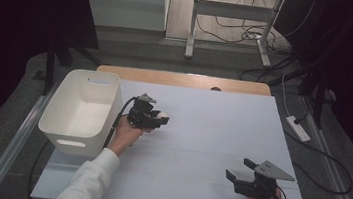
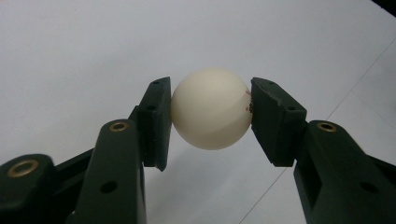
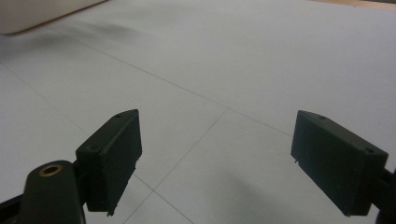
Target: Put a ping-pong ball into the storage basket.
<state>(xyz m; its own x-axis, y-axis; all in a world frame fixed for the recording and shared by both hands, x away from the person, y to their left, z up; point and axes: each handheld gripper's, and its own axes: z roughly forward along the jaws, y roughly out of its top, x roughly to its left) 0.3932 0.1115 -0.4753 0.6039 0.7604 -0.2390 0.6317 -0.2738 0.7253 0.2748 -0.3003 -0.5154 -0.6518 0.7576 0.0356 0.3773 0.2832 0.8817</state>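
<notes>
A cream-white ball point(image 2: 211, 108) sits squeezed between the two black jaws of my left gripper point(image 2: 210, 112); a small dark mark shows on its right side. From above, the left gripper point(image 1: 161, 118) is just right of the white bin point(image 1: 82, 111), with the ball point(image 1: 162, 116) at its tip over the white table sheet. My right gripper point(image 1: 239, 169) rests near the table's front right corner, open, its jaws wide apart with bare sheet between them; in the right gripper view its fingers point(image 3: 112, 149) frame nothing.
The white bin stands at the table's left edge, and its corner point(image 3: 28, 14) shows far off in the right gripper view. A wooden table edge point(image 1: 187, 79) runs along the back. Cables and a desk frame point(image 1: 234, 15) lie on the floor beyond.
</notes>
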